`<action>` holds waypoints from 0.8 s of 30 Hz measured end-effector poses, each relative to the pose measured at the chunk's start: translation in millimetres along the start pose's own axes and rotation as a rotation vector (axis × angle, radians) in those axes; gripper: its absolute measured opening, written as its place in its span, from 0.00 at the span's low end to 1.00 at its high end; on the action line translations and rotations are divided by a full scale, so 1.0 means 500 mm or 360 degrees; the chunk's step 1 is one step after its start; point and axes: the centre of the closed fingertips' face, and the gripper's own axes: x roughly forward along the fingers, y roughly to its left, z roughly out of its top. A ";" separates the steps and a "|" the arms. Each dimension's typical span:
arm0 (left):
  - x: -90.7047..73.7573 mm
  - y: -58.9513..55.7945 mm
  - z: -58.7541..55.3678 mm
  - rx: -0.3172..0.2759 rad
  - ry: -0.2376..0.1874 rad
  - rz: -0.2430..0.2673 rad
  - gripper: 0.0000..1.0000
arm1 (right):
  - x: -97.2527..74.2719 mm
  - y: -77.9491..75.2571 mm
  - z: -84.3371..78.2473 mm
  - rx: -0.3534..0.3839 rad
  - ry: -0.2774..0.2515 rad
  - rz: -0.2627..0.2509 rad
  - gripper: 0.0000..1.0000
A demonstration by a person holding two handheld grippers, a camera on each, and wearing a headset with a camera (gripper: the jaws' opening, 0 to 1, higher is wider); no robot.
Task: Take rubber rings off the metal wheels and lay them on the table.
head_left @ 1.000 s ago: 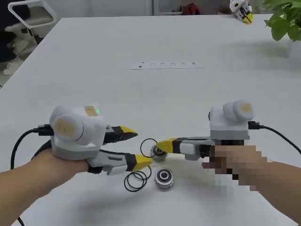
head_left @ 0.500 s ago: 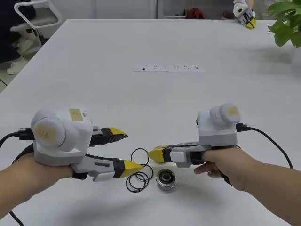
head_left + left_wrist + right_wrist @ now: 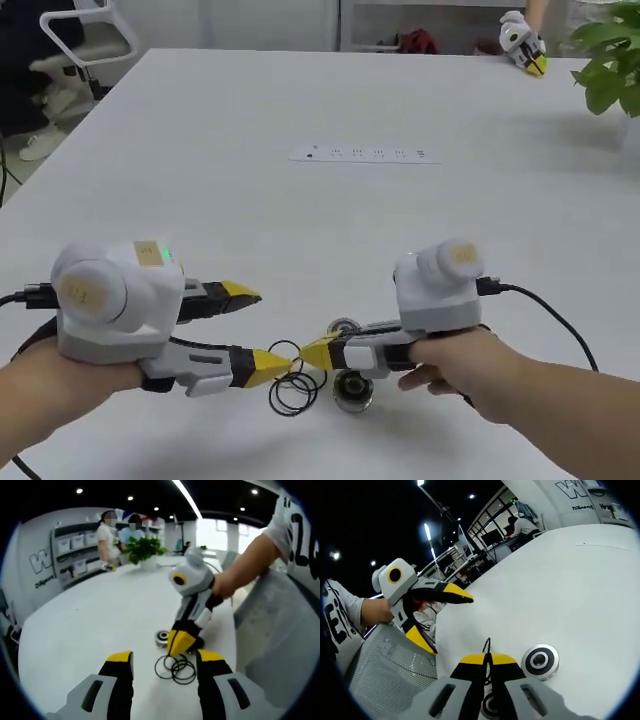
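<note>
**Ring pinched over a broad white table**

The right gripper (image 3: 487,656) had its fingers clenched on a thin black rubber ring (image 3: 487,644), which stood up from between the yellow tips. One metal wheel (image 3: 540,661) lay flat just beside those tips. A second wheel (image 3: 353,392) sat on the table close under the same fingers.

The left gripper (image 3: 165,659) was released, its fingers spread wide and aimed at the right gripper's tips. A small heap of loose rings (image 3: 179,669) lay just ahead of the spread fingers, touching one another.

The table (image 3: 300,220) was large, matt and white. A socket strip (image 3: 365,154) was set flush into it, well beyond both pairs of fingers. At the far edge stood a leafy plant (image 3: 612,55) and a white-and-yellow device (image 3: 522,38), with an office chair (image 3: 85,40) past the far left corner. The left gripper view showed wall shelves (image 3: 75,545) holding bins, two people (image 3: 107,535) near the plant, and spotlights in a dark ceiling.
</note>
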 end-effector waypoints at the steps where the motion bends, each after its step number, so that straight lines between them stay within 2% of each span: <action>1: -0.001 -0.001 -0.001 -0.0001 0.0001 -0.0001 0.52 | -0.001 0.000 -0.001 -0.0007 0.0005 -0.0005 0.01; 4: -0.002 -0.003 -0.003 -0.0003 0.0007 -0.0003 0.52 | -0.003 -0.002 -0.003 -0.0025 0.0021 -0.0024 0.07; 8: -0.005 -0.004 -0.005 -0.0007 0.0010 -0.0001 0.52 | -0.005 0.001 -0.011 -0.0059 0.0063 -0.0044 0.10; 14: -0.013 -0.002 -0.007 -0.0018 0.0014 0.0006 0.52 | -0.016 0.008 -0.001 -0.0097 0.0069 -0.0050 0.16; 24: -0.035 0.005 -0.001 -0.0035 -0.0003 0.0026 0.52 | -0.062 0.020 0.036 -0.0220 0.0001 -0.0088 0.23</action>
